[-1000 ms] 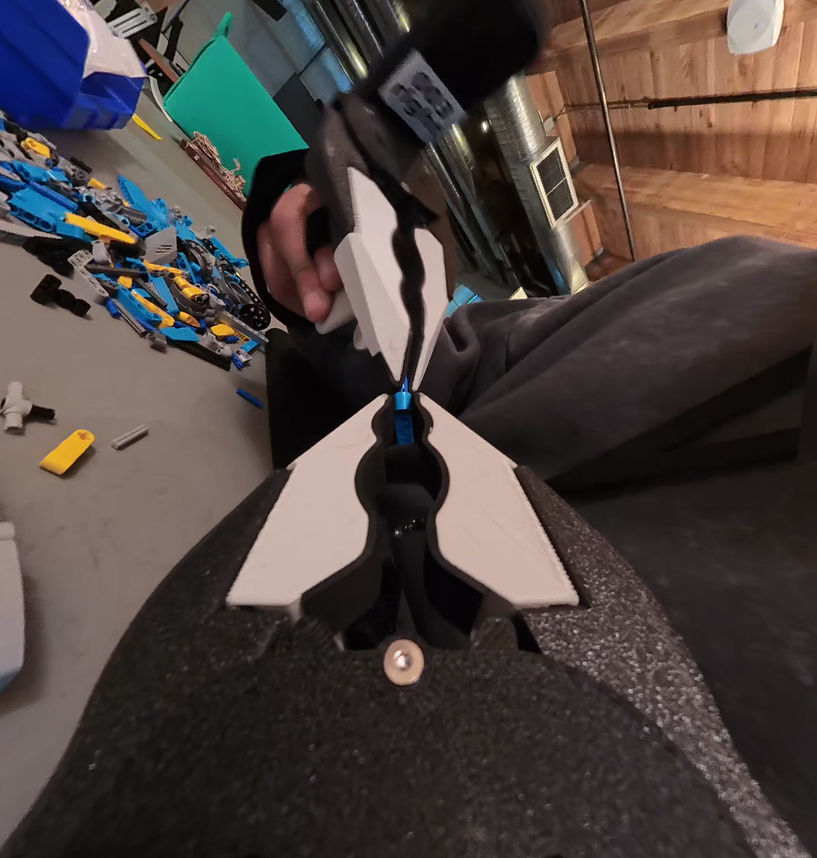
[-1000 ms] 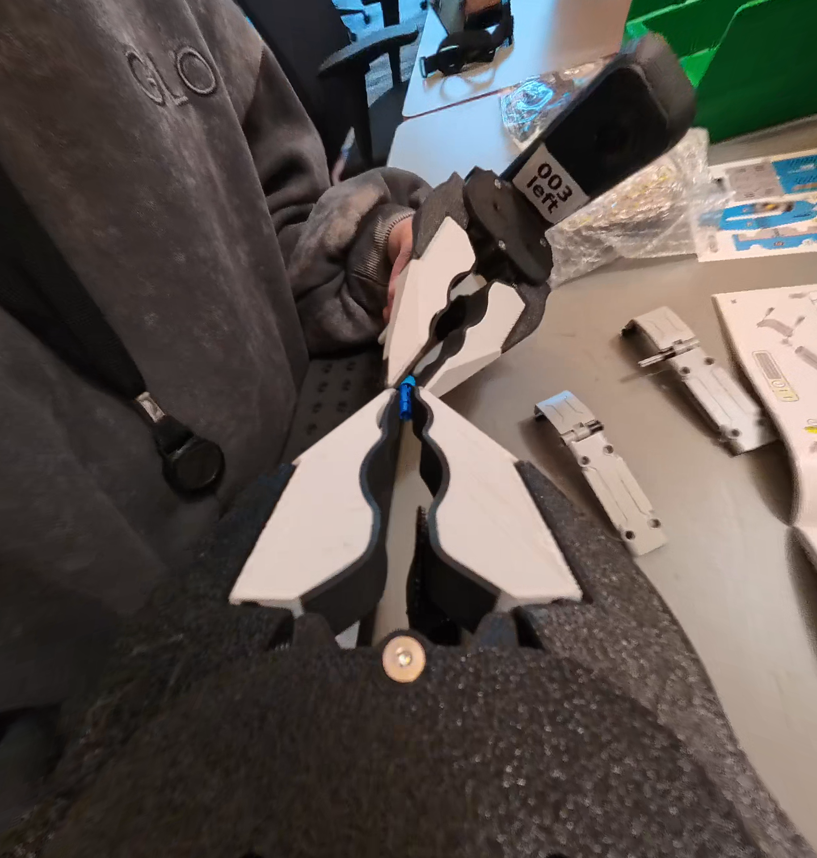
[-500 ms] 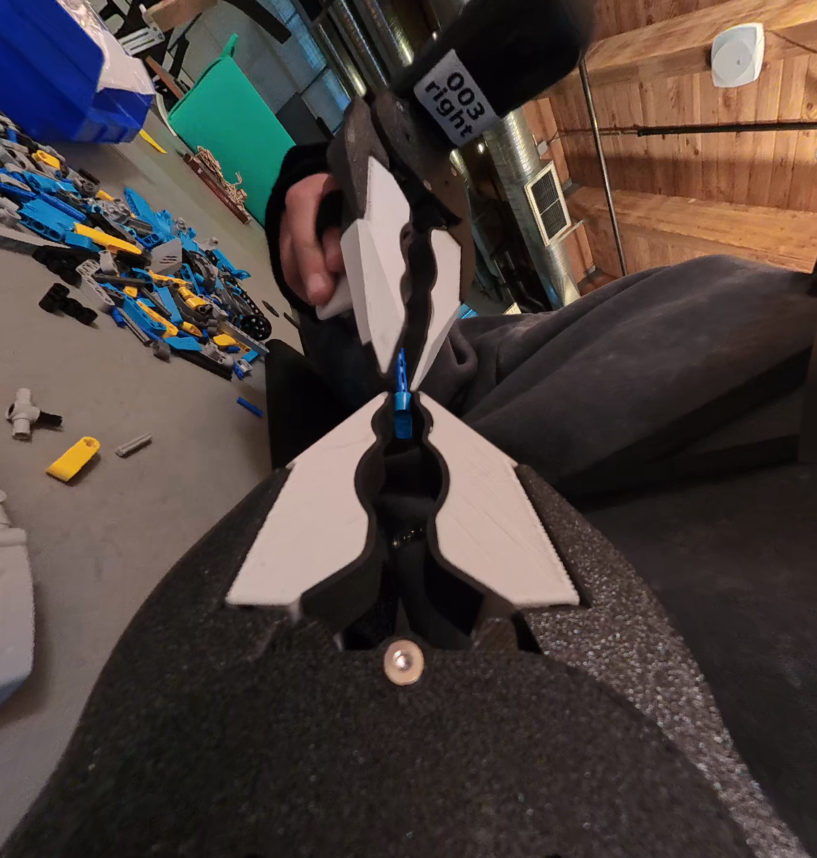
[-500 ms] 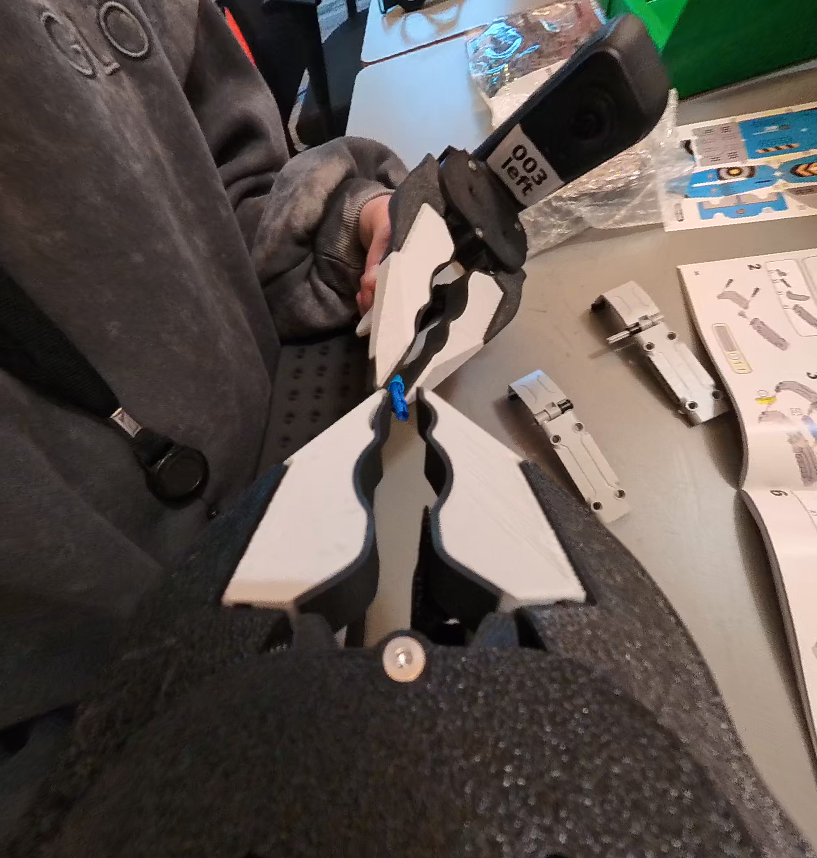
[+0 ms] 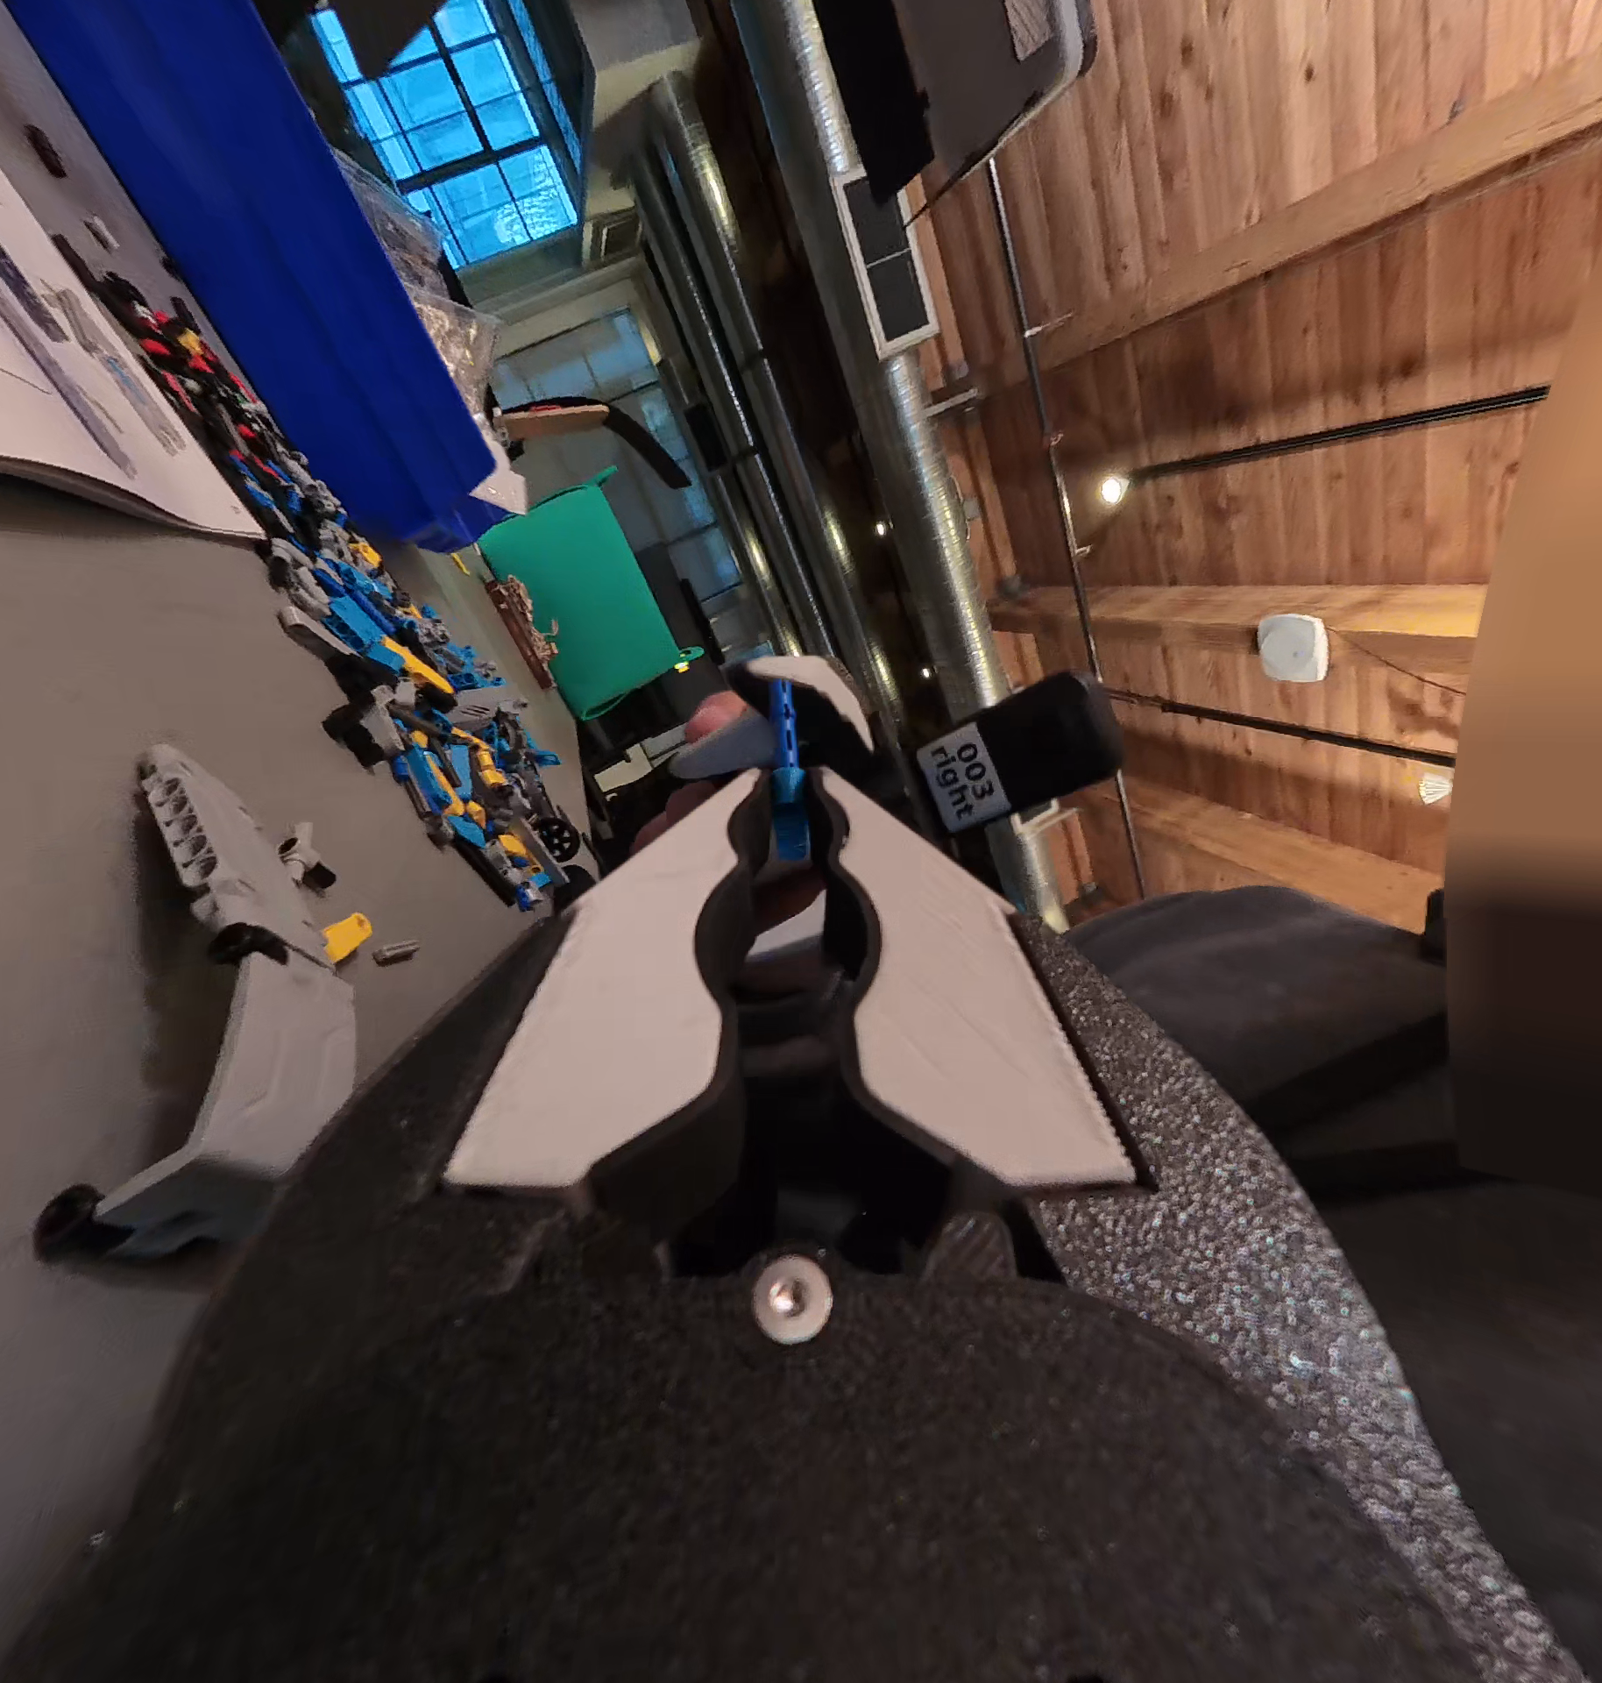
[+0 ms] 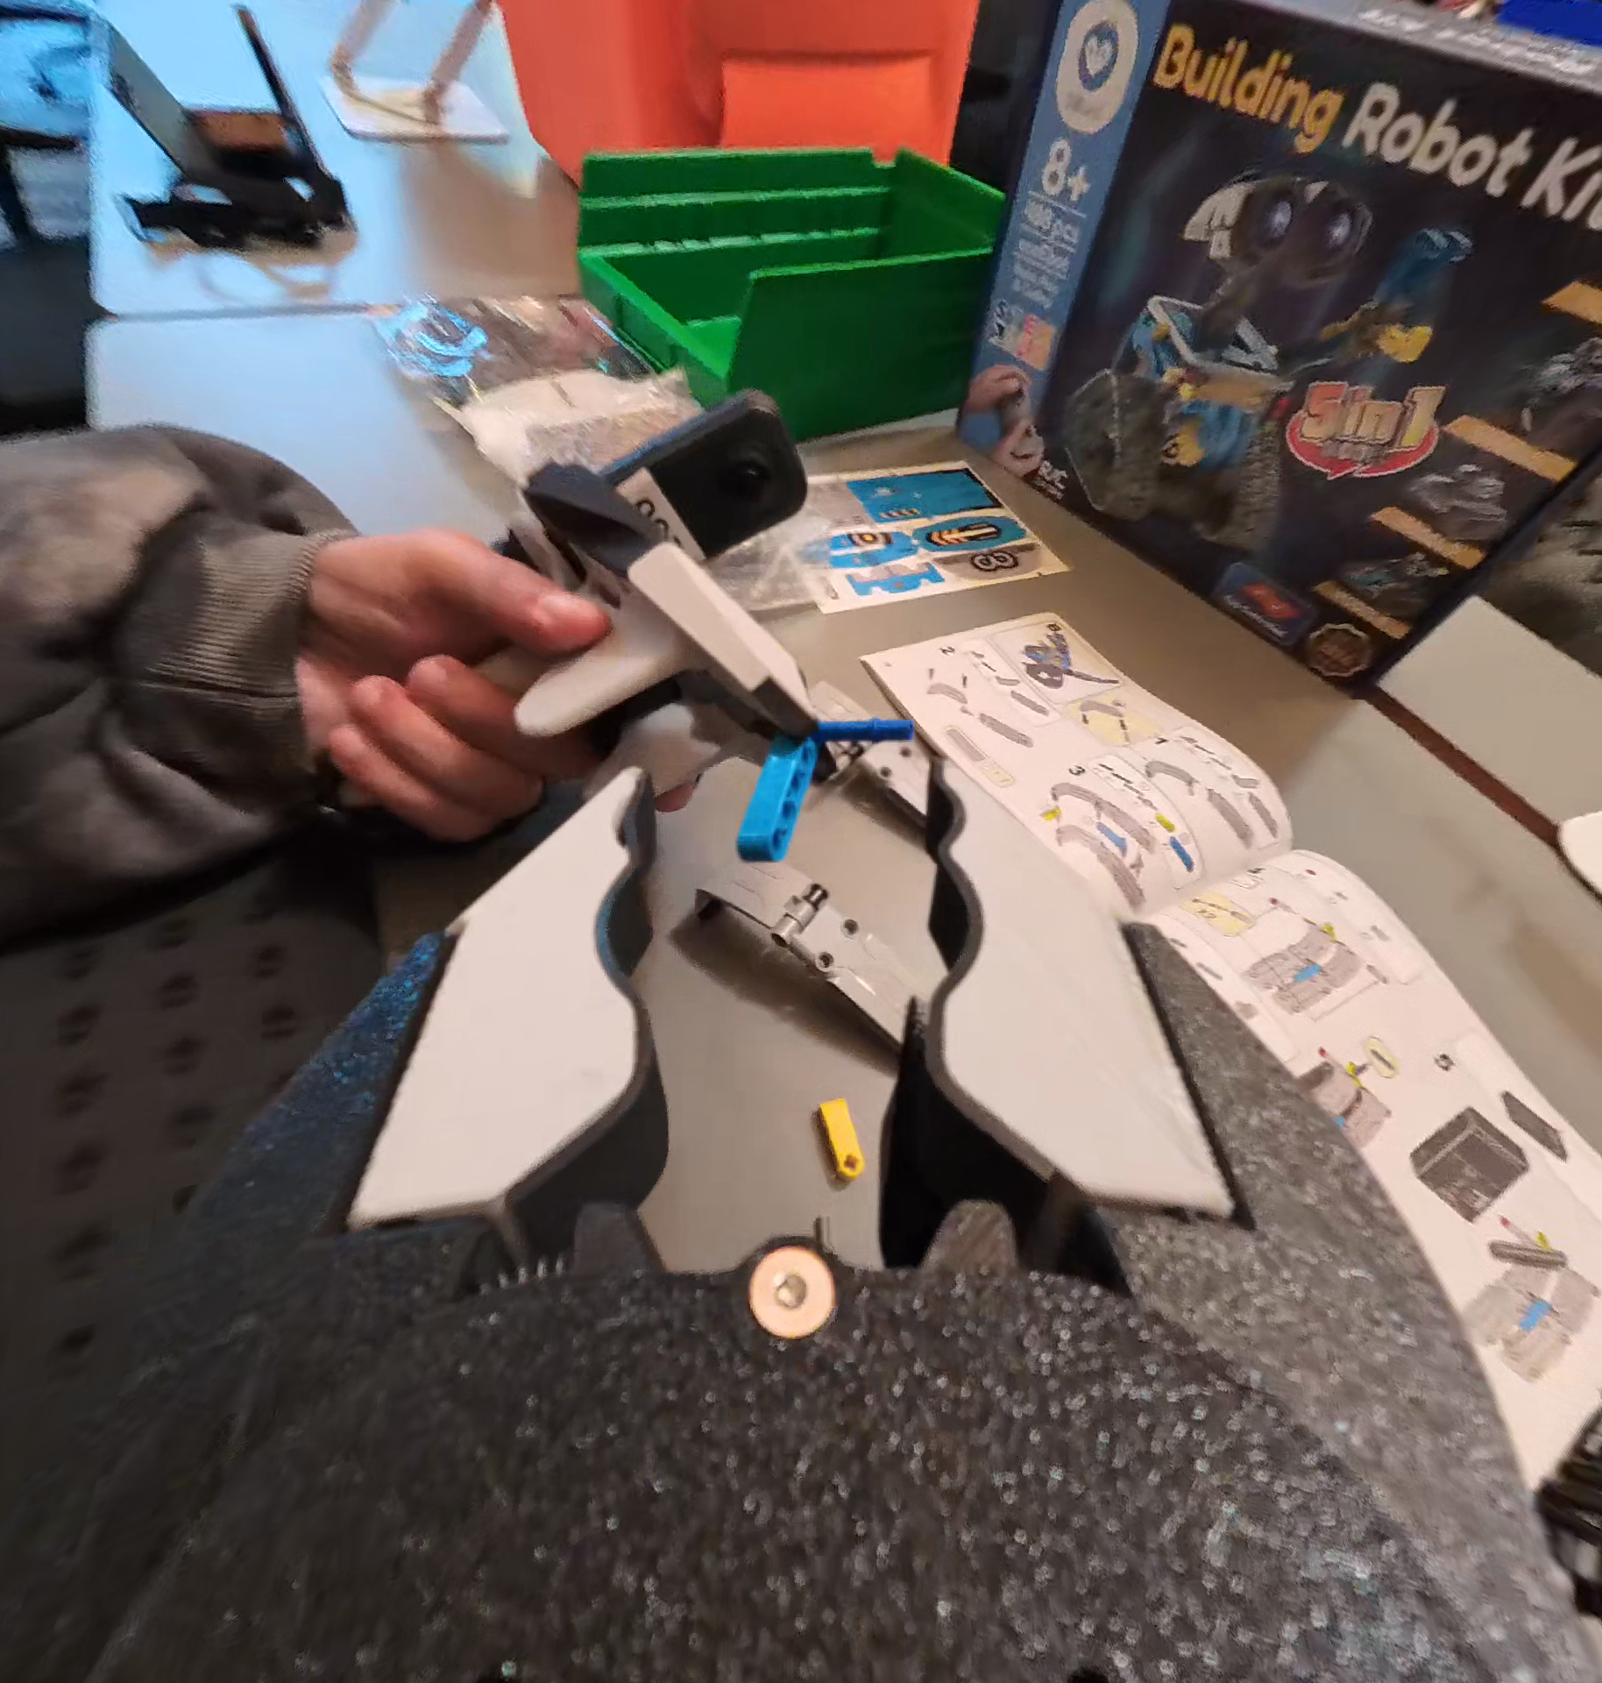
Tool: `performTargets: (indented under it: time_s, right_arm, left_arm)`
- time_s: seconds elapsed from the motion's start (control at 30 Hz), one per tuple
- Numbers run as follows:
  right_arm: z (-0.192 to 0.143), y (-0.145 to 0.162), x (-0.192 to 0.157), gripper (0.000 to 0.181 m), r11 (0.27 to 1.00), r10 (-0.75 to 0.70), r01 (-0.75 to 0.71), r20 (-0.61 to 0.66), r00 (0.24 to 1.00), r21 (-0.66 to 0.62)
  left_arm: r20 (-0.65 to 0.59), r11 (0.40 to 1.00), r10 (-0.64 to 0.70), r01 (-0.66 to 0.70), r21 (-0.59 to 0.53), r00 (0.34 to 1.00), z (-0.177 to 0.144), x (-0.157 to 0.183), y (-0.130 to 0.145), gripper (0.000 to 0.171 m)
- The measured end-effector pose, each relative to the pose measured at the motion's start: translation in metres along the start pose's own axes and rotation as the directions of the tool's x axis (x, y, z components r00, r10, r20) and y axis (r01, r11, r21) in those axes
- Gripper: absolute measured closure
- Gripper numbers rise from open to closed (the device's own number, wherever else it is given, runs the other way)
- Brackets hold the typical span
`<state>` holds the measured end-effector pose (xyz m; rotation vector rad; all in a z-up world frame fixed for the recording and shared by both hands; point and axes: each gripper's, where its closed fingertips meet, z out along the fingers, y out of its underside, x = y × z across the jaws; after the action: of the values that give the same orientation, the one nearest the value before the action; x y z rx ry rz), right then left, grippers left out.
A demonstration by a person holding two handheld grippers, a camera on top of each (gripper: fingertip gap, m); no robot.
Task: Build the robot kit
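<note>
The left gripper has its white fingers pressed together on a small blue plastic building piece, a short perforated beam with a thin blue axle pin sticking out of it. In the right wrist view that piece hangs from the left gripper's tips, just ahead of and between the right gripper's own fingers, clear of both. The right gripper's fingers stand wide apart and hold nothing. Beneath the gap between them, on the grey surface, lie a grey hinged plastic panel and a small yellow connector. To the right of the fingers an open instruction booklet lies flat. A green plastic bin and a dark printed kit box stand well beyond the fingertips.
</note>
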<state>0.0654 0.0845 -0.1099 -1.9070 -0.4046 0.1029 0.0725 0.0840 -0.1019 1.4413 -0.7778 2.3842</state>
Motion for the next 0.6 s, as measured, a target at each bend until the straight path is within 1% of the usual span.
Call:
performTargets:
  time_s: [0.03, 0.07, 0.1, 0.17, 0.2, 0.23, 0.3, 0.4, 0.43, 0.53, 0.6]
  right_arm:
    - [0.005, 0.003, 0.0, 0.117, 1.0, -0.029, 0.028, -0.03, 0.999, -0.013]
    - [0.008, 0.003, 0.002, 0.115, 0.998, -0.058, 0.058, -0.06, 0.996, -0.015]
    - [0.01, 0.001, 0.004, 0.119, 0.996, -0.09, 0.09, -0.096, 0.991, -0.007]
    - [0.011, -0.002, 0.01, 0.138, 0.989, -0.149, 0.151, -0.158, 0.976, 0.001]
    - [0.012, -0.001, 0.01, 0.143, 0.985, -0.172, 0.174, -0.169, 0.97, -0.005]
    - [0.012, -0.001, 0.01, 0.143, 0.983, -0.181, 0.183, -0.174, 0.968, -0.005]
    - [0.013, 0.001, 0.009, 0.144, 0.985, -0.168, 0.17, -0.169, 0.971, -0.002]
    - [0.012, 0.001, 0.006, 0.146, 0.993, -0.108, 0.112, -0.11, 0.988, 0.026]
    - [0.011, 0.001, 0.006, 0.147, 0.994, -0.105, 0.109, -0.108, 0.989, 0.03]
    - [0.011, 0.004, 0.003, 0.152, 0.991, -0.132, 0.135, -0.109, 0.985, 0.022]
    - [0.011, 0.005, -0.002, 0.156, 0.982, -0.183, 0.185, -0.088, 0.979, 0.019]
  left_arm:
    - [-0.008, 1.0, -0.006, 0.006, -0.004, 1.0, 0.001, 0.001, 0.001, 0.166]
    - [-0.01, 1.0, -0.007, 0.007, -0.01, 1.0, 0.002, 0.001, 0.003, 0.166]
    - [-0.013, 1.0, -0.011, 0.01, -0.018, 1.0, 0.003, 0.002, 0.005, 0.166]
    - [-0.019, 0.999, -0.023, 0.022, -0.024, 1.0, 0.005, 0.001, 0.007, 0.166]
    - [-0.018, 0.999, -0.027, 0.027, -0.023, 0.999, 0.005, 0.001, 0.007, 0.166]
    - [-0.018, 0.999, -0.033, 0.033, -0.023, 0.999, 0.004, 0.0, 0.007, 0.166]
    - [-0.013, 0.999, -0.038, 0.038, -0.025, 0.999, 0.004, -0.001, 0.007, 0.166]
    - [-0.023, 0.999, -0.036, 0.036, -0.037, 0.999, 0.005, 0.001, 0.01, 0.166]
    - [-0.019, 0.999, -0.032, 0.032, -0.04, 0.999, 0.006, 0.001, 0.01, 0.166]
    - [0.005, 0.998, -0.037, 0.038, -0.059, 0.999, 0.006, -0.003, 0.013, 0.168]
    - [0.008, 0.996, -0.038, 0.039, -0.075, 0.999, 0.007, -0.004, 0.016, 0.166]
